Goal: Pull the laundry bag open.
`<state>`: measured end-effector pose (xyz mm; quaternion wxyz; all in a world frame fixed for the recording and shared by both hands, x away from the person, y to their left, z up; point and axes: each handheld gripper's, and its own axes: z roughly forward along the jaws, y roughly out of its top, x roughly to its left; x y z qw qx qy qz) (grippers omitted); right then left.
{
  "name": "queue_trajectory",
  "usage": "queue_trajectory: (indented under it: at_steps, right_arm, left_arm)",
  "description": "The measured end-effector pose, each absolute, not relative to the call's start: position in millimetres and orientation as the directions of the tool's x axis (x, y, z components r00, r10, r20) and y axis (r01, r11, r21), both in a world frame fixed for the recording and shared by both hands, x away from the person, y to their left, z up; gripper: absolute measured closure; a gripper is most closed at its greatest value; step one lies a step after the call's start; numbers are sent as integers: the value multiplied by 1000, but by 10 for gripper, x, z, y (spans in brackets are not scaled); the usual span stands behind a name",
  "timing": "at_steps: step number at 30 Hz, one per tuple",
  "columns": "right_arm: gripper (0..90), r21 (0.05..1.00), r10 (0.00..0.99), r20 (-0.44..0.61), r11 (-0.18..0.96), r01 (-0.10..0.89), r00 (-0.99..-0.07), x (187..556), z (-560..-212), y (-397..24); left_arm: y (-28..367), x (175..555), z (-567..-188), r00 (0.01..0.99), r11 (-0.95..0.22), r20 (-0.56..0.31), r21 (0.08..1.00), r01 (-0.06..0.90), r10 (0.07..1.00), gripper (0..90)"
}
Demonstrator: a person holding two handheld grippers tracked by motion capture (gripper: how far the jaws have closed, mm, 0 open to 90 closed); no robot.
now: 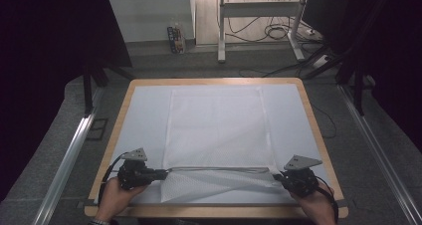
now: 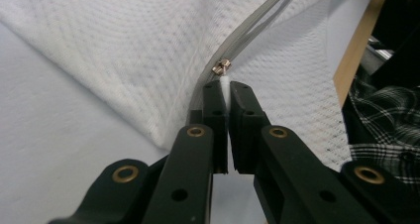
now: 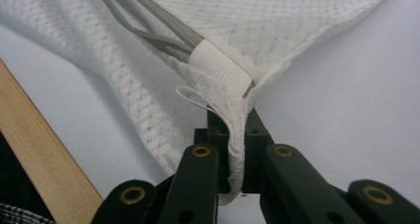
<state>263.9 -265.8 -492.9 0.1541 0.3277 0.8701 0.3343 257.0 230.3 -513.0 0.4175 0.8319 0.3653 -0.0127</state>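
Near table's front edge, left claw (image 1: 161, 174) clamped on mesh bag's (image 1: 214, 130) zipper pull (image 2: 225, 92), right claw (image 1: 278, 176) pinching its corner.

Mesh bag (image 1: 216, 130) lies on my table (image 1: 303, 130), centred. Its near edge lifts between left gripper (image 1: 158, 174) at near-left and right gripper (image 1: 278, 177) at near-right, each clamping a corner.

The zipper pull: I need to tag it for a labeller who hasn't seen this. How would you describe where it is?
On the table lies a white mesh bag; follow the grey zipper along its near edge to the left gripper. The small metal zipper pull sits just beyond it, the one shiny piece there.
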Motion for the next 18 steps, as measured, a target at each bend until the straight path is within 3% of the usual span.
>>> queue_trajectory:
  at_steps: [18]
  right_arm:
    - [859,680,679,-44,558,476,-733,2635,-4926,-2663]
  left_arm:
    - [2359,2526,-5132,736,-386,-329,686,617,592,872]
